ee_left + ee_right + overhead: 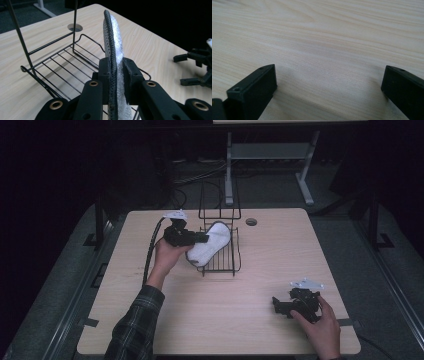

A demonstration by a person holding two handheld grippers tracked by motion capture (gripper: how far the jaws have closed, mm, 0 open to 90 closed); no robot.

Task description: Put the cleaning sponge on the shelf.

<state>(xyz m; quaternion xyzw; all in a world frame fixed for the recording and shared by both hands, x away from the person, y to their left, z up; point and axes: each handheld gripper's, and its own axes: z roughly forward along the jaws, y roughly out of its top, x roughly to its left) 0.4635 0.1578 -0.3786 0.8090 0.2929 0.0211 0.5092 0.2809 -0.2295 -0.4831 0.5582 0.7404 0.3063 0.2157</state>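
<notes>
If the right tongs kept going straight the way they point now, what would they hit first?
Most likely the bare wooden table. The right tongs are open and empty, low over the tabletop, angled toward it; nothing else lies ahead in the right gripper view, though depth is hard to judge.

**White insole held on edge over wire rack**

A white insole (210,244) with a dark mesh underside (111,62) stands on its long edge, pinched at mid-length, its toe end angled over the black wire rack (227,262). The rack sits at the desk's far centre, its flat grid base bare beside an upright wire back.
</notes>
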